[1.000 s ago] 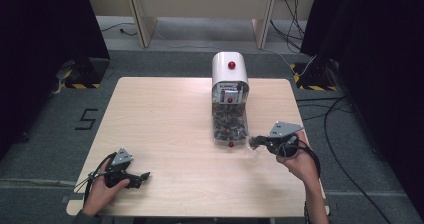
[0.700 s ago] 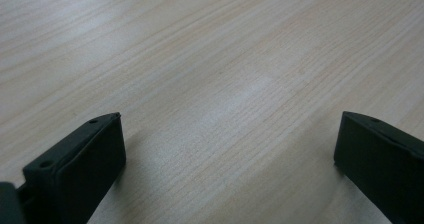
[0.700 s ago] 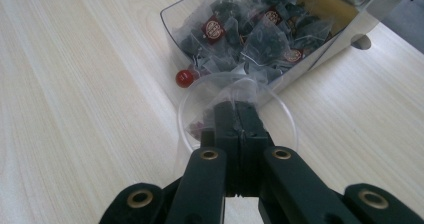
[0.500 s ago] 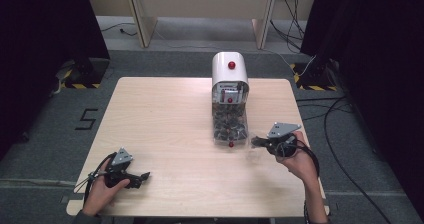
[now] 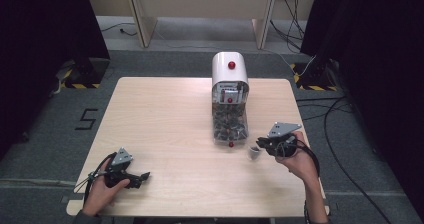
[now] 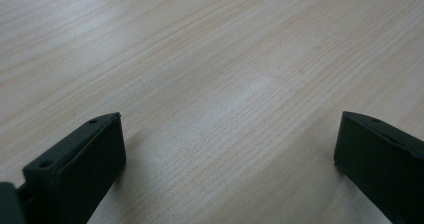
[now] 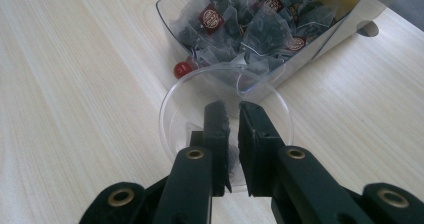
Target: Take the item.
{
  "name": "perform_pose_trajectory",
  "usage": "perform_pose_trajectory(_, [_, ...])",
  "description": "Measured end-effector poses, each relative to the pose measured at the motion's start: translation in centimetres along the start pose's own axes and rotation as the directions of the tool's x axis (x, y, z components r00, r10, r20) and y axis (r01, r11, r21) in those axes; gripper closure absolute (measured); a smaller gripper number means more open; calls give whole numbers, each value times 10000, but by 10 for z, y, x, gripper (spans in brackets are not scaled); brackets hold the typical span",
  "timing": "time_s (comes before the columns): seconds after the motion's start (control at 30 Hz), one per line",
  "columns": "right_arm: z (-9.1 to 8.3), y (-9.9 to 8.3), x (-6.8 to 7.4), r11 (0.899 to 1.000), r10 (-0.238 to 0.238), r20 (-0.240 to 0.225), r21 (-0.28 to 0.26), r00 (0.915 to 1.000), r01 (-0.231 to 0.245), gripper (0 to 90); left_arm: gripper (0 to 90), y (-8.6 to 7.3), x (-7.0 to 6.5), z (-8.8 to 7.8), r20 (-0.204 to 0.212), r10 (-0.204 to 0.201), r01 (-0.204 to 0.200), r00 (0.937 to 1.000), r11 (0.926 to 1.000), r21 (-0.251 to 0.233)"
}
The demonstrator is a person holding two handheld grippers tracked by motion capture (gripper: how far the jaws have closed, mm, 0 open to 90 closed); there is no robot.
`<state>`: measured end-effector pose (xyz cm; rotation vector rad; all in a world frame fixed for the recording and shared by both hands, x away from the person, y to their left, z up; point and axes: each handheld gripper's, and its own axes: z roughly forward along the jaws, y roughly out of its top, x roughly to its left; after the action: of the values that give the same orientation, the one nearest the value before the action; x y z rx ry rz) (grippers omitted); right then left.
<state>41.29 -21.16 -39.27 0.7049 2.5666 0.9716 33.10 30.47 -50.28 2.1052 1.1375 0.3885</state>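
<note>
At the table's (image 5: pixel 165 114) right side, the right hand-held gripper (image 7: pixel 231 115), jaws just easing apart to a narrow gap, drops a light, crinkly tea bag (image 7: pixel 232 159), best pinched by its soft middle, into a thin, tippable plastic cup (image 7: pixel 172 115) beside the dispenser (image 5: pixel 229 79).

Pale wooden desk (image 5: pixel 165 119) on grey carpet (image 5: pixel 45 134); a painted "5" (image 5: pixel 87 119) to its left, cables (image 5: pixel 345 134) trailing right, striped tape (image 5: pixel 310 84) beyond.

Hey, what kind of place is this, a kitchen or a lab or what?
Probably a lab or test room: a lone table on grey carpet, black curtains at both sides, taped cables on the floor.
</note>
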Motion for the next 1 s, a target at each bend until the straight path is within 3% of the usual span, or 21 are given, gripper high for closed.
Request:
perform_pose_trajectory(0.3, [-8, 4, 2, 9987, 92, 129, -504, 9999, -85, 760, 0, 0, 0, 0, 0, 3, -3, 10000, 10000, 2])
perform_pose_trajectory(0.47, [-12, 5, 1, 9962, 290, 303, -832, 9991, -264, 668, 0, 0, 0, 0, 0, 1, -1, 10000, 10000, 1])
perform_pose_trajectory(0.7, [-14, 2, -5, 9907, 863, 654, -1113, 9941, -787, 463, 0, 0, 0, 0, -1, 0, 0, 10000, 10000, 2])
perform_pose_trajectory(1.0, [-15, 1, -7, 9856, 1260, 932, -1245, 9876, -1140, 374, 0, 0, 0, 0, 1, 1, -1, 10000, 10000, 0])
